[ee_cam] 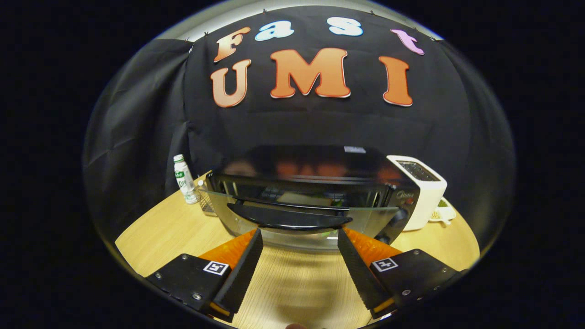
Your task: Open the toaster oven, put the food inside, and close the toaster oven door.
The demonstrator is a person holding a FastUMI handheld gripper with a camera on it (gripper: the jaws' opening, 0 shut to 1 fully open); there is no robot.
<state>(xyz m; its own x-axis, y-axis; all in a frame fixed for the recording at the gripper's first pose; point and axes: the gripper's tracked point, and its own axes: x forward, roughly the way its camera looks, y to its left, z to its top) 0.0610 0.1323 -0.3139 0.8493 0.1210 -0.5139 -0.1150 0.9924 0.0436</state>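
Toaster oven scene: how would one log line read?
toaster oven | door swung down | gripper open, fingertips at door handle | food inside unclear

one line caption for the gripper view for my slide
Open gripper at the handle of the toaster oven, whose glass door hangs partly open.

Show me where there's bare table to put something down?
Bare wood lies left of the oven, before the bottle, and between the open hand-held gripper fingers, under the door. Right side is crowded: toaster, plate.
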